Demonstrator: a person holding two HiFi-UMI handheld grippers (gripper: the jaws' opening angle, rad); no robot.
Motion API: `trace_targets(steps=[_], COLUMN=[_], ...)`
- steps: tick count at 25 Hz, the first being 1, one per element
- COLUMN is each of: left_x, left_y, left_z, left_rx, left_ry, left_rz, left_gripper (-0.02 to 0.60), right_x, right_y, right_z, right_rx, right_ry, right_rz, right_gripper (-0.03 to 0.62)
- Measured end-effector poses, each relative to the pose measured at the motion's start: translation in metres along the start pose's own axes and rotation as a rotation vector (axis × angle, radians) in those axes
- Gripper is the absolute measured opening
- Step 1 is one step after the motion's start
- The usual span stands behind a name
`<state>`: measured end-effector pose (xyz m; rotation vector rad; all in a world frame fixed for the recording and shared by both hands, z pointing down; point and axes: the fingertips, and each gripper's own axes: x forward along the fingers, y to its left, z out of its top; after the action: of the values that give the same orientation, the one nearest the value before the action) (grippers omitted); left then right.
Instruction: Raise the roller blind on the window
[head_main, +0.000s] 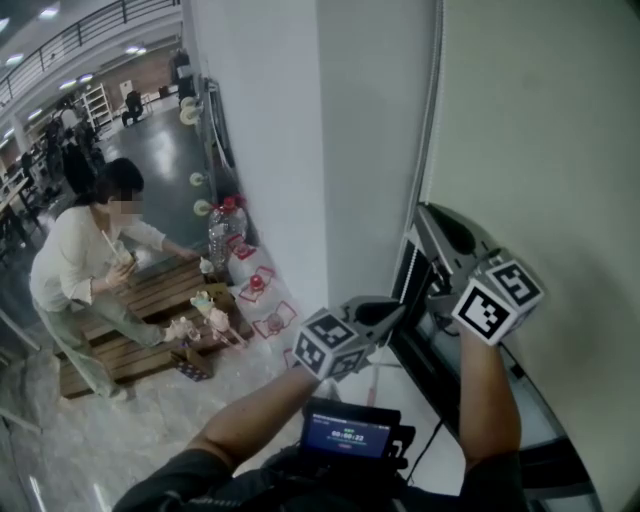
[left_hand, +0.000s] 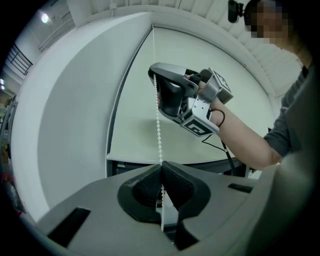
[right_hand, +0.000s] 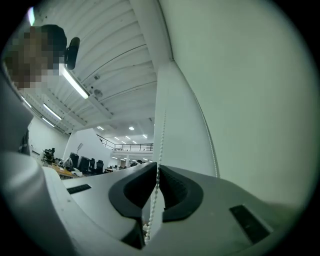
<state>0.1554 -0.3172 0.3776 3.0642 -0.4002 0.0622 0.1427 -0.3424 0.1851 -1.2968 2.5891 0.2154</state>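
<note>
The pale roller blind (head_main: 540, 150) hangs over the window on the right. A white bead chain (left_hand: 159, 135) runs down in front of it. My left gripper (left_hand: 161, 167) is shut on this chain low down, near the blind's bottom edge (left_hand: 200, 161). My right gripper (right_hand: 157, 167) is higher up and tilted upward, its pads closed on the same chain (right_hand: 160, 135), which runs on above and below them. The left gripper view shows the right gripper (left_hand: 154, 82) above, with the chain passing through its tips. In the head view the left gripper (head_main: 395, 310) is lower and the right gripper (head_main: 425, 212) higher.
A white pillar (head_main: 270, 150) stands left of the window. A dark window frame and sill (head_main: 440, 370) run below the blind. Far left, a person (head_main: 80, 270) crouches at a wooden pallet (head_main: 150, 320) with bottles (head_main: 228, 225) and small items.
</note>
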Motion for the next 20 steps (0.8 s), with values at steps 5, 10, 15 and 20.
trace_targets(steps=[5, 10, 15, 20], left_x=[-0.001, -0.003, -0.005, -0.007], left_y=[0.009, 0.002, 0.002, 0.005], left_z=[-0.005, -0.016, -0.045, -0.066], left_rx=[0.008, -0.017, -0.035, -0.053], left_ry=[0.0, 0.02, 0.071, 0.102], left_rz=[0.005, -0.001, 0.002, 0.013], left_gripper=[0.0, 0.0, 0.0, 0.0], right_x=[0.0, -0.006, -0.012, -0.019], right_y=[0.001, 0.005, 0.005, 0.008], right_z=[-0.003, -0.016, -0.044, -0.068], right_rx=[-0.004, 0.011, 0.048, 0.074], right_ry=[-0.031, -0.009, 0.019, 0.043], right_rz=[-0.014, -0.021, -0.03, -0.032], right_gripper=[0.015, 0.014, 0.014, 0.01])
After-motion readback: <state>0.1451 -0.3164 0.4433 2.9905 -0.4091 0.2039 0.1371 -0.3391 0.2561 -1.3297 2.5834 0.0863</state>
